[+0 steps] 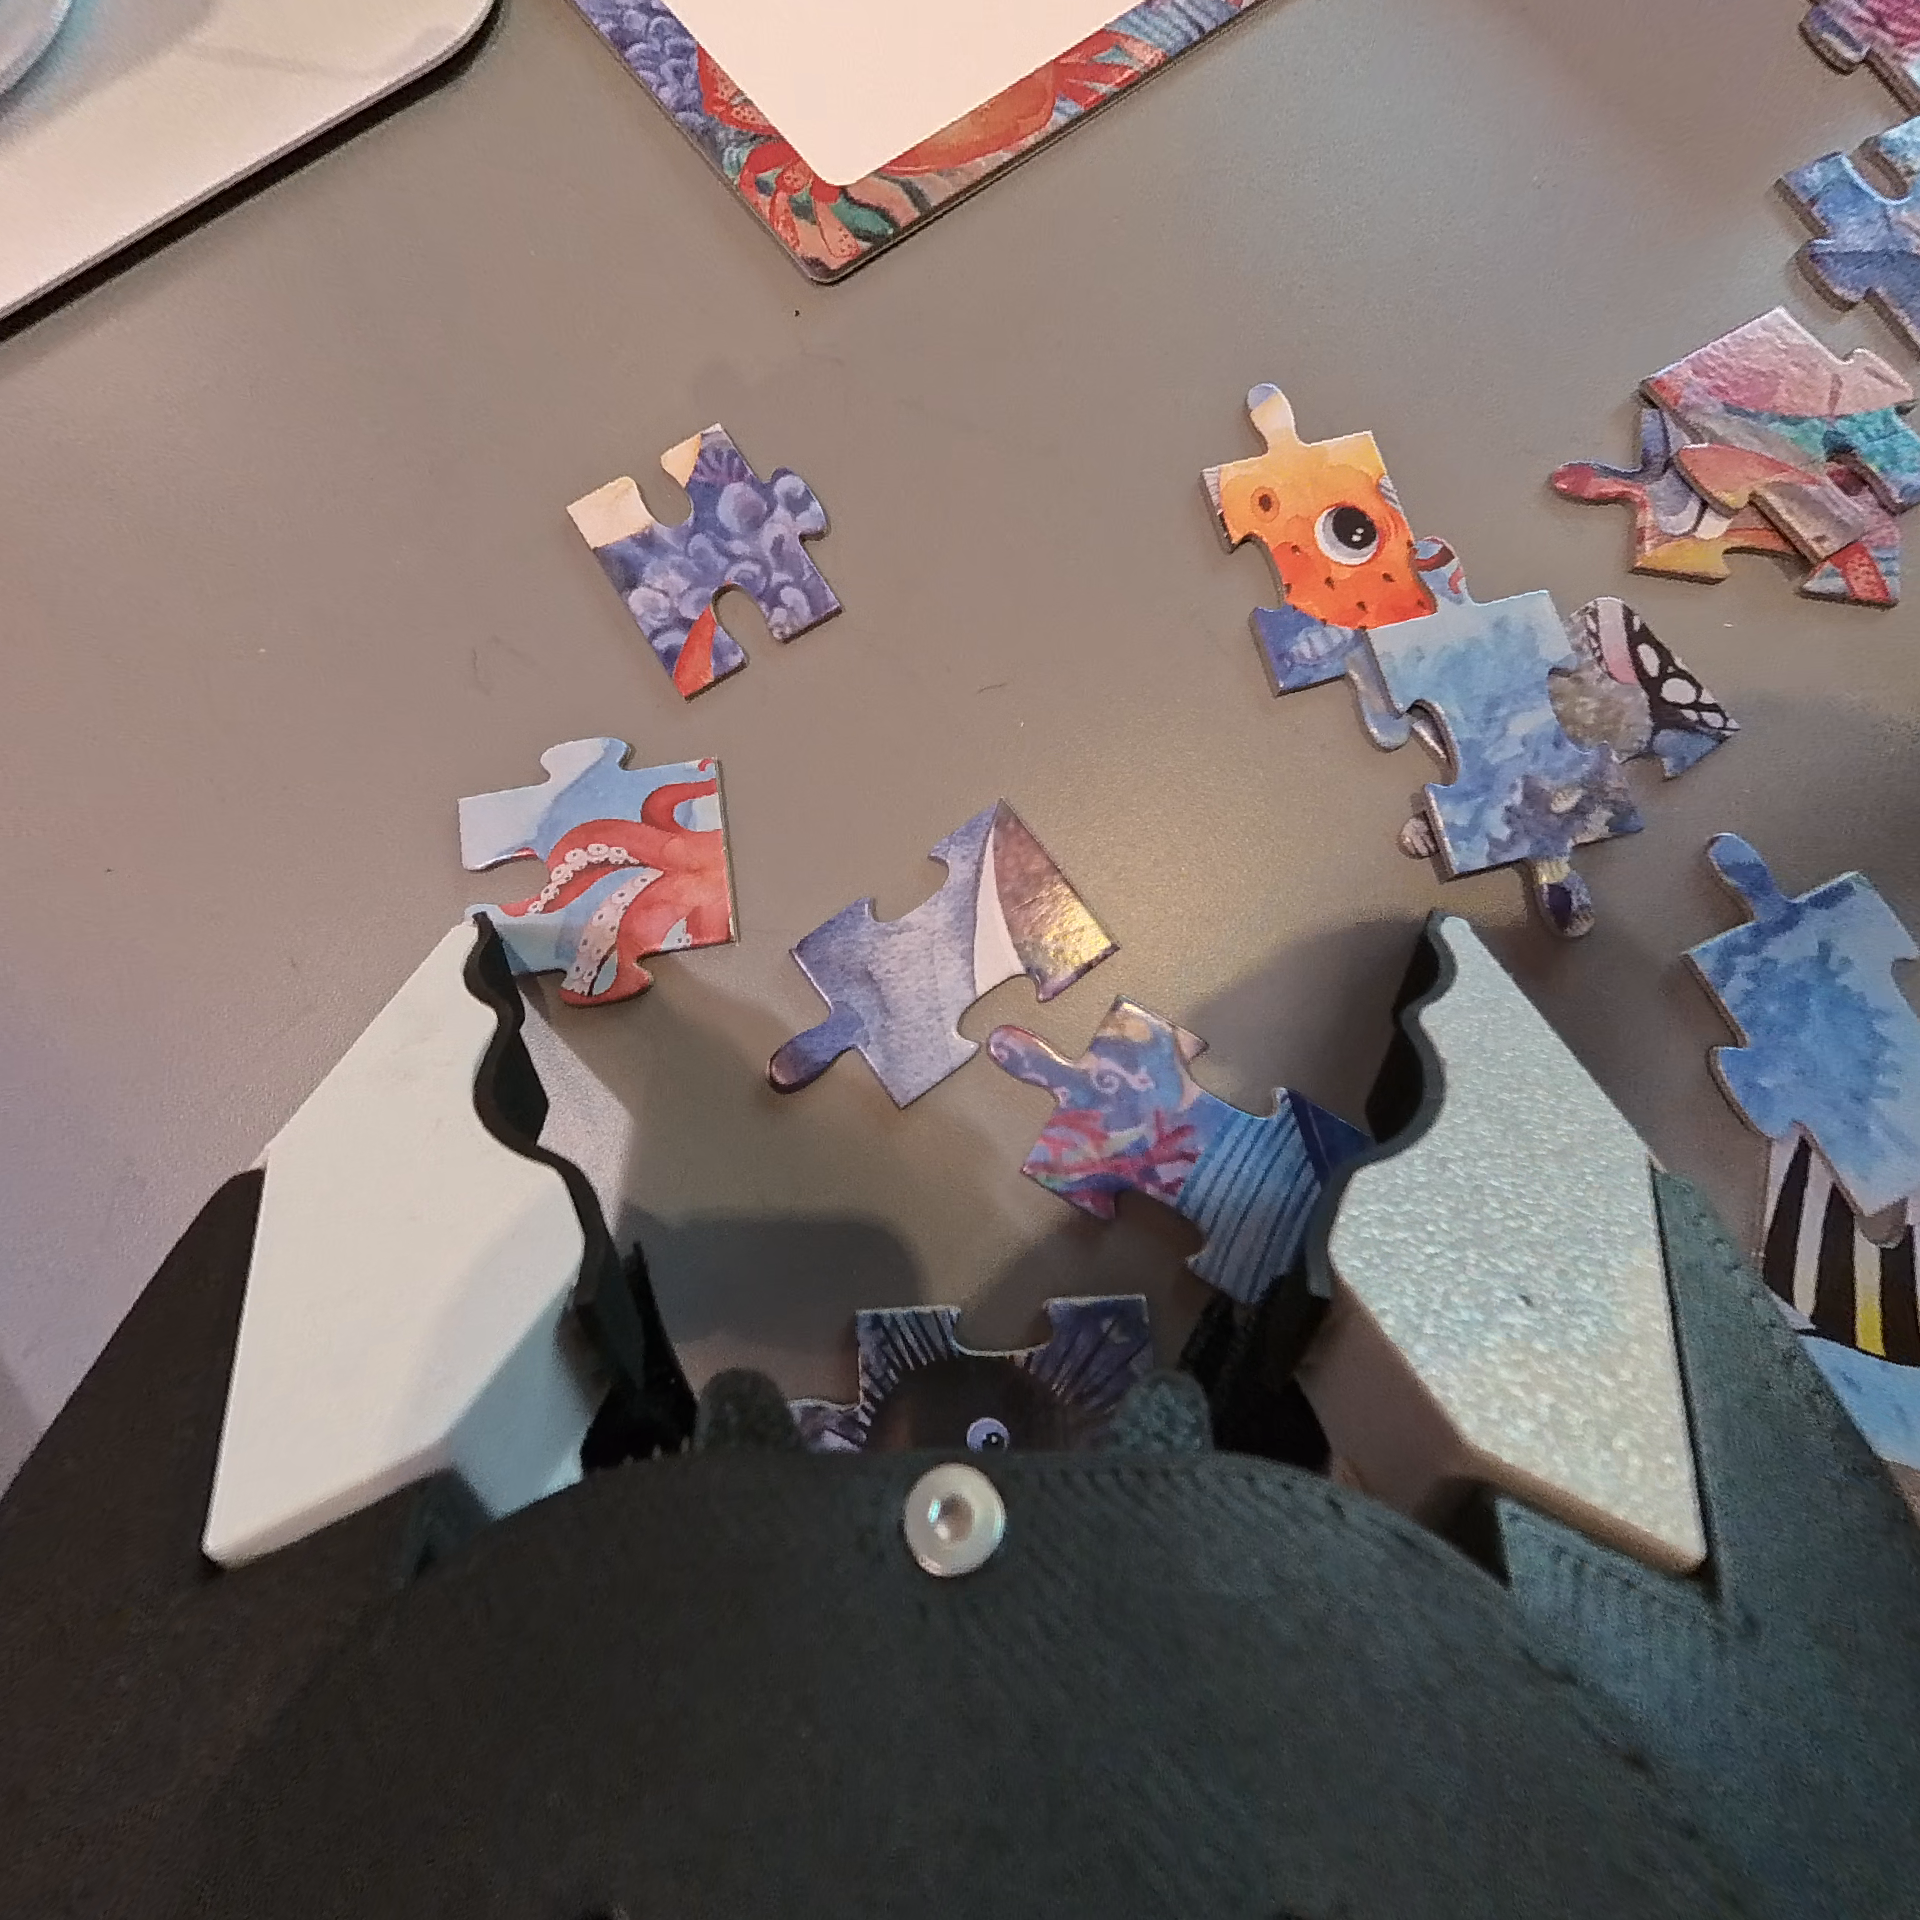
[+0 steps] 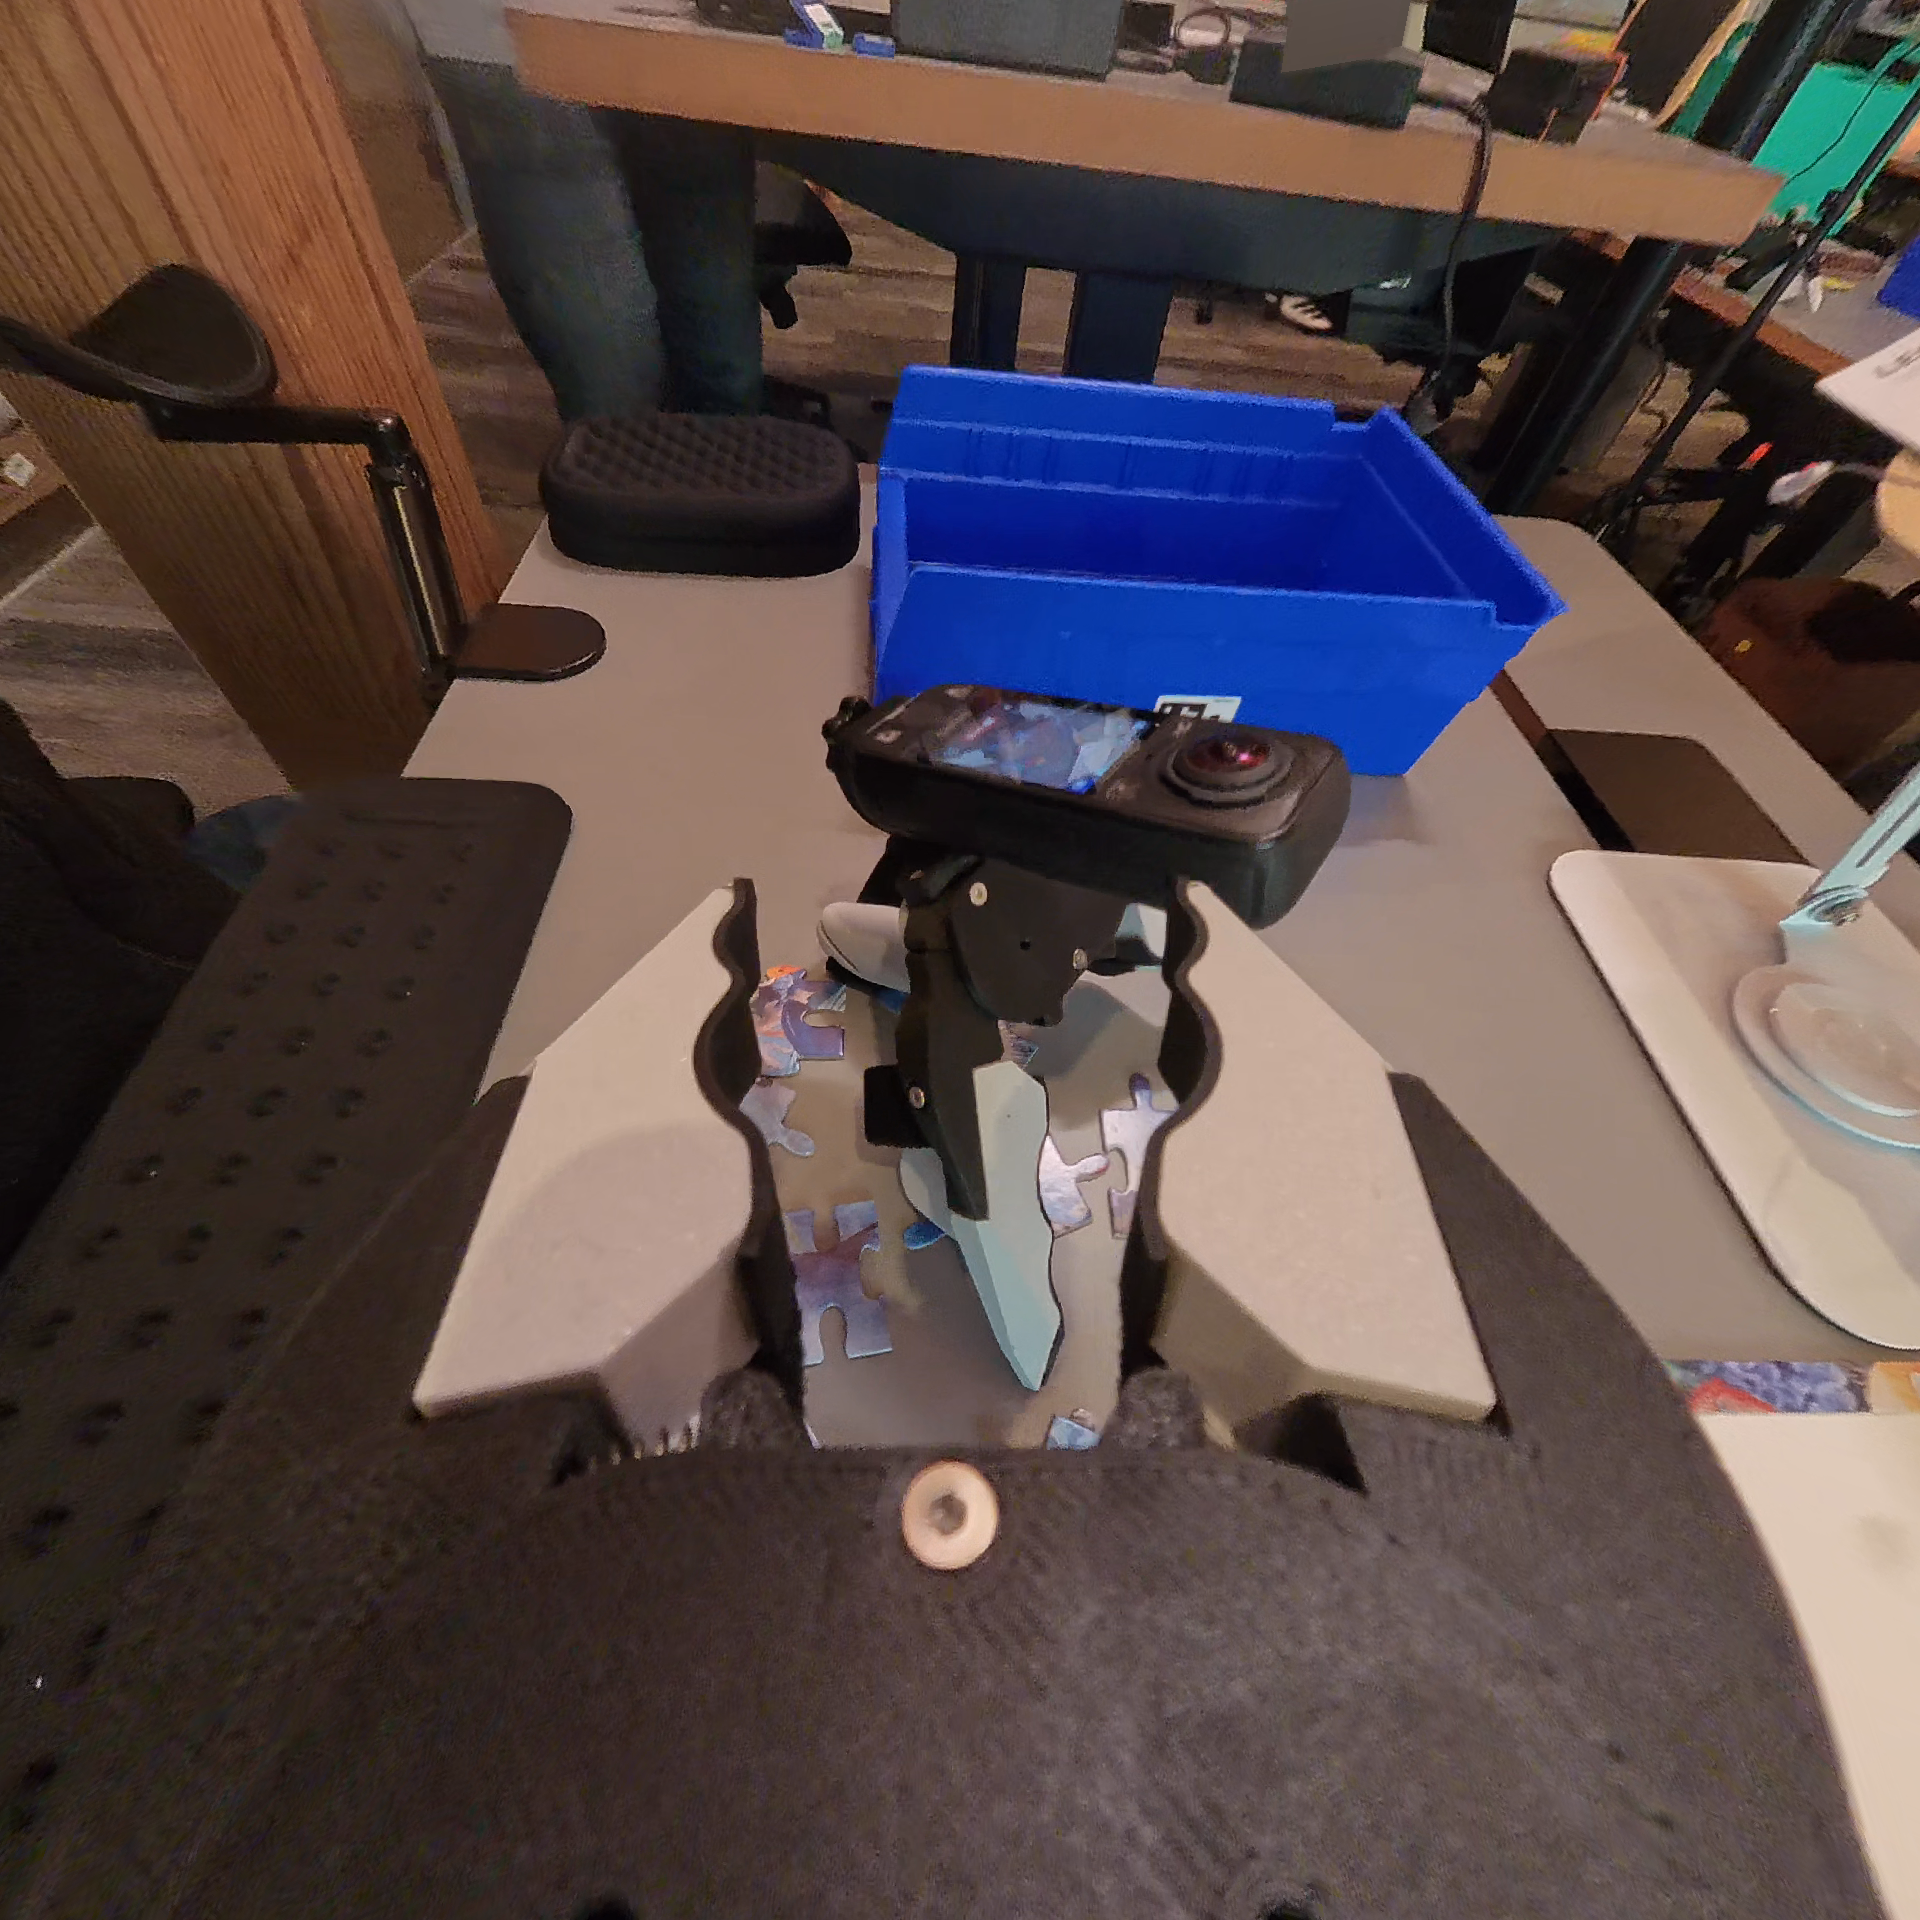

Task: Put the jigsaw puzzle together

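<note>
Loose jigsaw pieces lie face up on the grey table: a purple coral piece [image 1: 707, 561], an octopus piece [image 1: 613, 862], a blue and silver piece [image 1: 935, 966], an orange fish piece [image 1: 1330, 530] and a coral and striped piece [image 1: 1164, 1132]. My left gripper [image 1: 961, 956] is open and empty, low over the blue and silver piece. An urchin piece [image 1: 997, 1382] lies between its finger bases. The puzzle frame [image 1: 790, 197], with a white middle, lies at the far side. My right gripper [image 2: 961, 914] is open and empty, facing the left gripper's finger [image 2: 1013, 1247] and several pieces [image 2: 836, 1278].
More pieces are piled at the right [image 1: 1766, 468]. A blue bin [image 2: 1195, 623] and a black case [image 2: 707, 488] stand at the table's far end. A black perforated plate [image 2: 291, 987] lies on one side and a white lamp base [image 2: 1766, 1091] on the other. Across from one pair of fingers to the other is roughly 15 cm. From my right tips it is roughly 25 cm to the black perforated plate [image 2: 291, 987]; from my left, 30 cm.
</note>
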A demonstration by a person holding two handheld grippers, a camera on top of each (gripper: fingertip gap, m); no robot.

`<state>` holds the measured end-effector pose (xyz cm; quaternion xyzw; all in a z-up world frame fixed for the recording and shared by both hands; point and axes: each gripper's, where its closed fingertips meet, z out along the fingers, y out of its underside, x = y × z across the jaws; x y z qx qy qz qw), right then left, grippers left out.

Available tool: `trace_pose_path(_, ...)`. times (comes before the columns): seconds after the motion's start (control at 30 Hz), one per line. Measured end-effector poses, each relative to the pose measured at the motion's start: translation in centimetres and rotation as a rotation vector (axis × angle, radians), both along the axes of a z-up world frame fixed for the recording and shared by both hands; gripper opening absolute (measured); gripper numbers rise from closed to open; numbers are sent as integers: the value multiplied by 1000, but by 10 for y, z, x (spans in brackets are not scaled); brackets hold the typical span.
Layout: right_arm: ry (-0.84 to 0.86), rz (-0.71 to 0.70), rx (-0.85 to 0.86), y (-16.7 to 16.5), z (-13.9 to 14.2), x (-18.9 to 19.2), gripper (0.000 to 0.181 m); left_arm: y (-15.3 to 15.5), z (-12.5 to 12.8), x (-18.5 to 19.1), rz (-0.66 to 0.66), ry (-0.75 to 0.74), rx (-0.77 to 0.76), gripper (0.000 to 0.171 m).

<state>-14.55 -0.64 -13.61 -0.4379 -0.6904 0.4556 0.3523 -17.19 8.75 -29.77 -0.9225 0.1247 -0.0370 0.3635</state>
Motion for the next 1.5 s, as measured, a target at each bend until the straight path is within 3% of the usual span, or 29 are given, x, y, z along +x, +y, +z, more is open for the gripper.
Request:
trace_pose_path(0.2, 48, -20, 18, -6, 21, 2, 76, 0, 0, 0, 0, 0, 0, 159)
trace_pose_path(0.43, 19, -9, 6, -10, 7, -2, 77, 0, 0, 0, 0, 0, 0, 159)
trace_pose_path(1.5, 22, 21, -136, -2, 1, 1, 76, 0, 0, 0, 0, 0, 0, 159)
